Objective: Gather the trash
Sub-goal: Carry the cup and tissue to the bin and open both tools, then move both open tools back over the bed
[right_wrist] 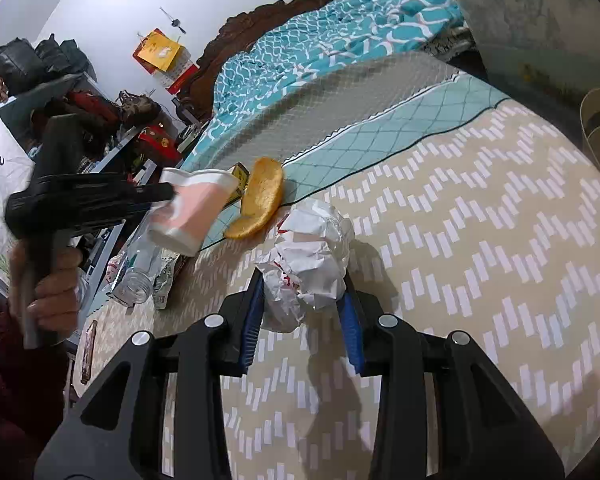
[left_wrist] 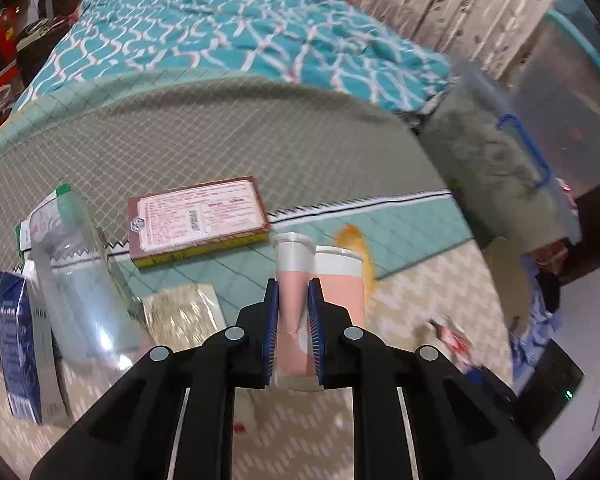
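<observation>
My left gripper (left_wrist: 294, 286) is shut on a pink paper cup (left_wrist: 296, 320) with a white rim, its wall squashed flat between the blue pads. In the right wrist view the same cup (right_wrist: 188, 208) hangs tilted above the bed, held by the left gripper (right_wrist: 168, 192) in a person's hand (right_wrist: 52, 280). My right gripper (right_wrist: 303, 280) is shut on a crumpled white paper wrapper (right_wrist: 308, 256) with red print, which rests on the beige patterned bedspread (right_wrist: 480, 260).
On the bed lie a brown box (left_wrist: 198, 220), a clear plastic bottle (left_wrist: 80, 280), a blue carton (left_wrist: 16, 340), a foil packet (left_wrist: 184, 312) and an orange peel-like piece (right_wrist: 262, 196). A bag-lined bin (left_wrist: 500, 176) stands at the right. A teal blanket (left_wrist: 228, 28) lies behind.
</observation>
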Motion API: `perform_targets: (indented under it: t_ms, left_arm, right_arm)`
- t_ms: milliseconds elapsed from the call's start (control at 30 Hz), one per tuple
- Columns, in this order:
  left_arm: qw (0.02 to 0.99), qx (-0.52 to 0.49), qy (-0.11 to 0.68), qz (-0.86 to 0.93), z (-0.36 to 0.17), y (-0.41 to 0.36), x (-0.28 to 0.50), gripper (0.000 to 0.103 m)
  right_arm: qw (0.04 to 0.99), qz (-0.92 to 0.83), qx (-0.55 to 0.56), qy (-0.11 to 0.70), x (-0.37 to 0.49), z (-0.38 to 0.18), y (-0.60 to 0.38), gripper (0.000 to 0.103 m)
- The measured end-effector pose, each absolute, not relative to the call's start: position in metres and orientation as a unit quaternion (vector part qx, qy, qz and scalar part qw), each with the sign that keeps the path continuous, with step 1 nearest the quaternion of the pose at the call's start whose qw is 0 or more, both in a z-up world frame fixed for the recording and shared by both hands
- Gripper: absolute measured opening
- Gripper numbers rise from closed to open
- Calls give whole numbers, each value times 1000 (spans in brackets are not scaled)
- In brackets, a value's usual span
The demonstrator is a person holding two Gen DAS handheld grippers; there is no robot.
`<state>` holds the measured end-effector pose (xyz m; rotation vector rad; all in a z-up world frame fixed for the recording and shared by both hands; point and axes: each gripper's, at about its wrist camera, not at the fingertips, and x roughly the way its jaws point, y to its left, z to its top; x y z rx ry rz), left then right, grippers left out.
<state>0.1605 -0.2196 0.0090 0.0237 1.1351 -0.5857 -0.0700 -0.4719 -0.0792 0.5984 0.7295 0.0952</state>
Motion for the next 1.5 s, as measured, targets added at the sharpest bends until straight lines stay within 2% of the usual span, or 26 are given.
perform_targets:
  t_ms: [200,400,600,633,700,733,767,833,933,1067,1167,1333,1500]
  left_arm:
    - [800,6,505,-326,44,-235,131,14]
    - [761,47,503,-407,41,-339,103,14]
    - [708,96,498,-491,18,-477,61,18]
    - [701,98,498,-501,14,-502,55,19]
    - [693,102,491,-517,6,-544,41,28]
    - [694,114,487,-518,1,-560,36,34]
    - [698,128,484,-511,-3,-568,33,48]
    - [708,143,481,-496,-10,-571,28,49]
    - [714,138,471,-499,-6,-544,29,49]
    - [720,124,465,-500,0,-469,41,49]
    - [726,116,475,-484,-5,-401,50,49]
    - [788,87,468,-390,-4,-274,82,49]
    - [805,16,510,-302,-22,-187,118,48]
  right_arm:
    - [899,23,308,310,-92,-63,-497,38]
    - [906,-78,313,274,-136,-48,-564,38]
    - [890,-181,319,270,-173,-54,-635,39]
    - [887,-196,318,271,-175,-55,-646,41]
    - [879,-227,315,276,-174,-58,-666,54]
    - [874,-245,314,278,-175,-59,-673,72]
    - [872,-263,313,270,-179,-58,-678,77]
    - [873,-275,318,248,-190,-54,-681,77]
    - [875,-283,329,216,-208,-49,-677,76]
    - [888,-233,345,195,-204,-37,-660,57]
    - [902,-170,337,211,-181,-29,-633,47]
    - [910,-56,319,261,-119,-23,-564,44]
    - [883,96,312,337,-39,-42,-461,44]
